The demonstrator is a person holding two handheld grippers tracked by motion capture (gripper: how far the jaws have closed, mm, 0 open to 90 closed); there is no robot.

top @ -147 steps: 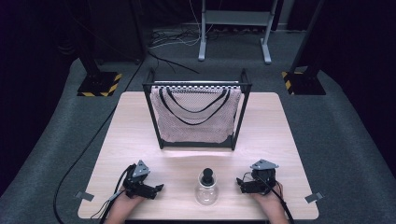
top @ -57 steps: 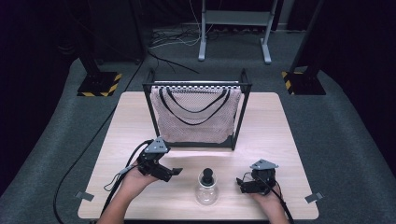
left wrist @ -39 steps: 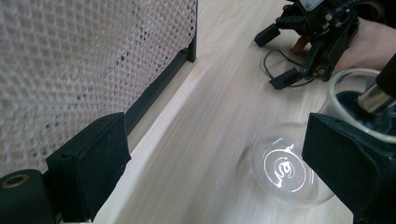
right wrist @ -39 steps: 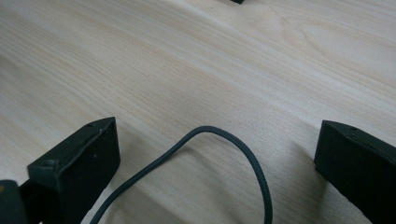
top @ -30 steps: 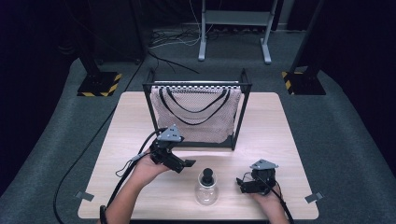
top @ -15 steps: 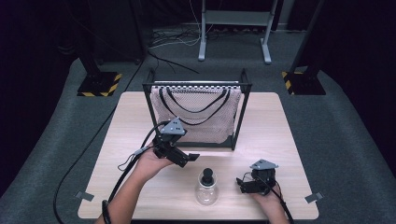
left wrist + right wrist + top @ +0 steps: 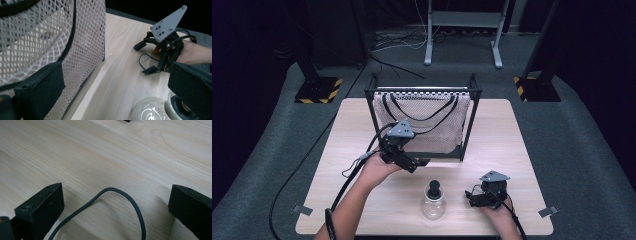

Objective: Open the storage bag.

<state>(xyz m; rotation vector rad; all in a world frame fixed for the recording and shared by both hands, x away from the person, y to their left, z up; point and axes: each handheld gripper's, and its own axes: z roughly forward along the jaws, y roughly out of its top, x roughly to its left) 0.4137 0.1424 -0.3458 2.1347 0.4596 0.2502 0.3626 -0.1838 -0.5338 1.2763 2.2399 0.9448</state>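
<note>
A white mesh bag (image 7: pixel 432 125) with black handles hangs inside a black metal frame (image 7: pixel 472 120) at the table's middle back. My left gripper (image 7: pixel 412 161) is held open above the table just in front of the bag's lower left part. In the left gripper view the mesh bag (image 7: pixel 50 37) sits close behind the left jaw, and nothing is between the jaws of the left gripper (image 7: pixel 115 90). A clear round glass bottle (image 7: pixel 433 205) with a black cap stands near the front edge, also the glass bottle (image 7: pixel 147 111). My right gripper (image 7: pixel 469 196) rests open on the table, right of the bottle.
The right gripper (image 7: pixel 143 58) appears farther off with its grey plate, a hand behind it. A dark cable (image 7: pixel 120 202) loops on the wood between the open jaws of the right gripper (image 7: pixel 115 205). The pale wooden table (image 7: pixel 357 125) stands on dark floor.
My left gripper has lifted from the front left of the table and travelled forward and right, up to the front of the mesh bag. The right gripper and bottle have stayed put.
</note>
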